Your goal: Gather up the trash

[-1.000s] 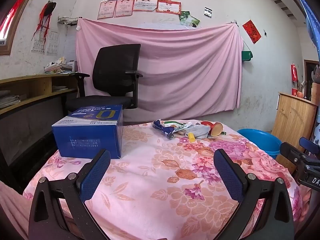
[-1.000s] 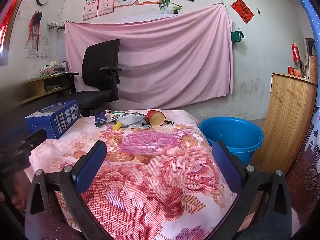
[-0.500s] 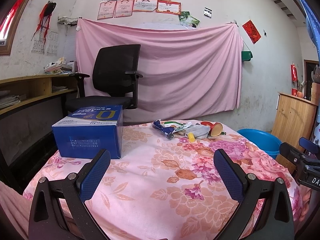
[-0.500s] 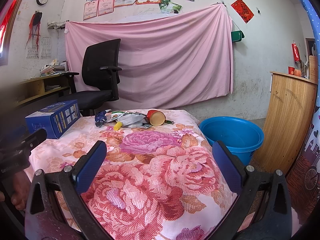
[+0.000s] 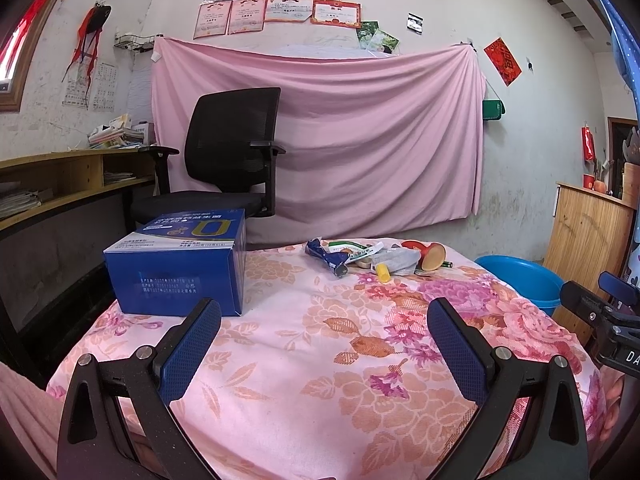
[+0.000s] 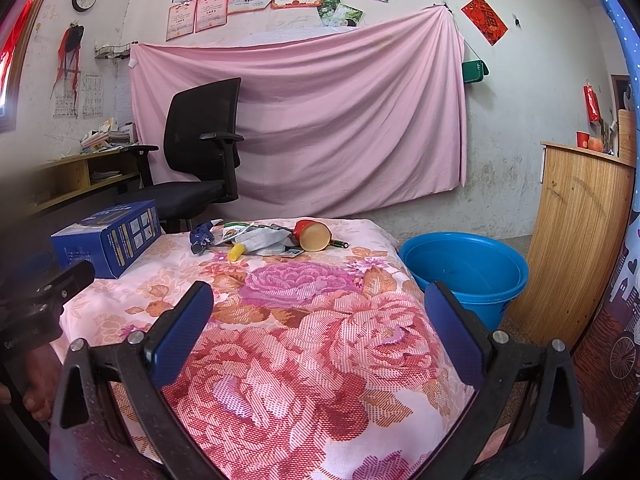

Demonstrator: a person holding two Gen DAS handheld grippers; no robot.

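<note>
While nothing had yet been picked up, the counter [image 5: 304,360], draped in a pink floral cloth, filled the lower half of both views. The blue basin [image 6: 464,268] stood on the floor off the counter's edge at about three o'clock in the right wrist view, seemingly with no trash in it; it was probably the place for the trash. The blue box [image 5: 180,264] sat on the counter at about ten o'clock, its top printed with a large yellow "O" and white characters too small to read. The trash pile [image 5: 372,258] lay at twelve o'clock near the far edge, well apart from both tools: a crumpled blue wrapper [image 5: 326,256], a grey mask-like piece, a red-and-tan cup [image 6: 314,235] on its side, a small yellow piece [image 6: 236,252] and a thin battery-like stick. The left gripper [image 5: 323,340] and right gripper [image 6: 318,332] each hung over the near counter with fingers spread wide and holding nothing. By my judgement the whole collection was left to do.
</note>
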